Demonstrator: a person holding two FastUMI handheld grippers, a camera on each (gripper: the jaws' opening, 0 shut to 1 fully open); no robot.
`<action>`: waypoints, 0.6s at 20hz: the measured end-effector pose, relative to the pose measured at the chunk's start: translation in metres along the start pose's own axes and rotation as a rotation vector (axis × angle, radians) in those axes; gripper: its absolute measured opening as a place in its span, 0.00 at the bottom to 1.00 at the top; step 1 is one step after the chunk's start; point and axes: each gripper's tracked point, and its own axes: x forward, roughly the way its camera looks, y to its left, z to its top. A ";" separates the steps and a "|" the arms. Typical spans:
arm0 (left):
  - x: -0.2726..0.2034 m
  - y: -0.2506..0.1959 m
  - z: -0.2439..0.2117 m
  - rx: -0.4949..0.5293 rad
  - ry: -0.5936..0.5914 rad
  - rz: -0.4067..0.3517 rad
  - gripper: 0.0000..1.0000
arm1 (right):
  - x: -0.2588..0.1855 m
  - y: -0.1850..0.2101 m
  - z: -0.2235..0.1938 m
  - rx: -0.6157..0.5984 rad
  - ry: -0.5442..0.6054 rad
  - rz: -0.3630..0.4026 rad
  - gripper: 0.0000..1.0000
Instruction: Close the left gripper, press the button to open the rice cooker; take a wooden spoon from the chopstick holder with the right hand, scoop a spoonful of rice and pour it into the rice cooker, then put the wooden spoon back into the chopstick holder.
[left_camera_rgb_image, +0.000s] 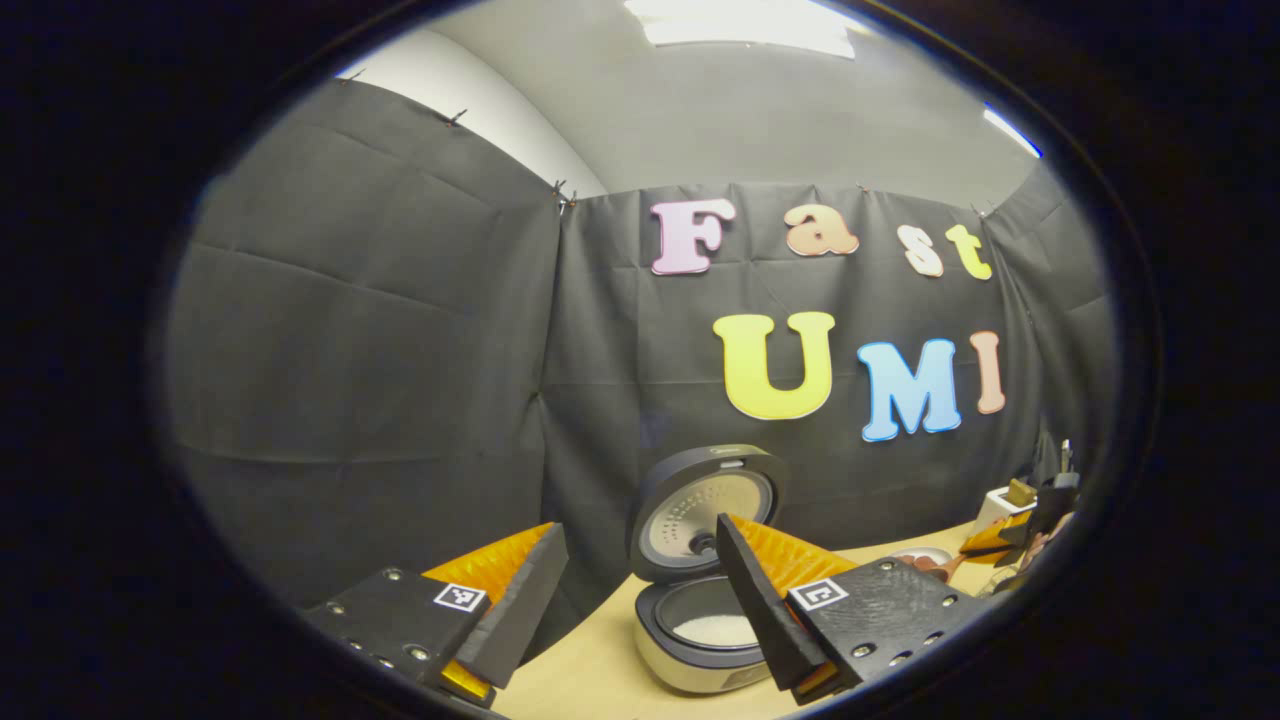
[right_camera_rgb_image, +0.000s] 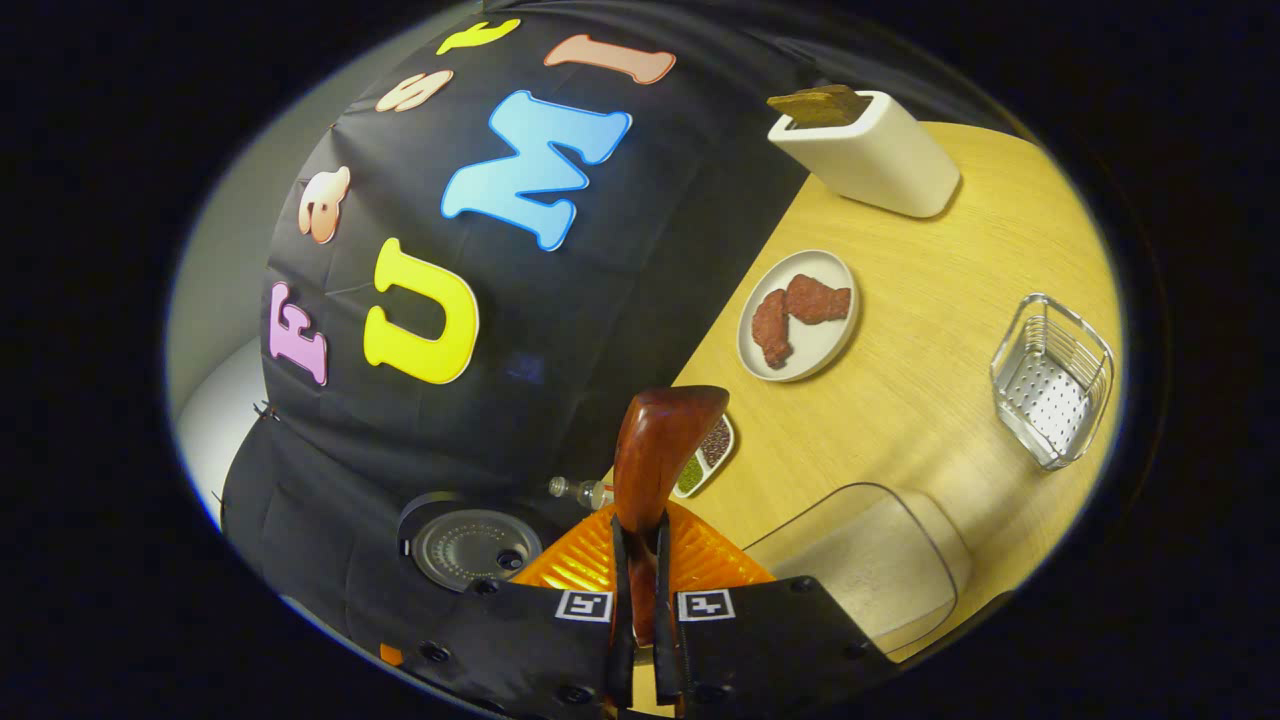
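Wooden table (right_camera_rgb_image: 900, 400), spoon (right_camera_rgb_image: 660, 440) between right fingers (right_camera_rgb_image: 622, 580)

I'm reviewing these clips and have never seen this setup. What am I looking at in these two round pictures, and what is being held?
A person holds a hand-operated gripper in each hand; a camera rides on each, looking along its jaws. In the left gripper view, the left gripper is open and empty, facing the rice cooker, whose lid is up with rice inside. In the right gripper view, the right gripper is shut on a wooden spoon. On the table lie a plate of food, a wire basket, a white holder and a clear container.
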 end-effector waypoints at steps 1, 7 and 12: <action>0.001 0.006 -0.002 0.000 0.002 0.008 0.92 | 0.008 0.009 -0.005 -0.004 0.010 0.014 0.10; -0.005 0.041 -0.009 0.013 0.018 0.069 0.95 | 0.055 0.065 -0.049 -0.028 0.081 0.100 0.10; -0.018 0.077 -0.019 0.009 0.036 0.138 0.93 | 0.090 0.100 -0.091 -0.095 0.120 0.143 0.10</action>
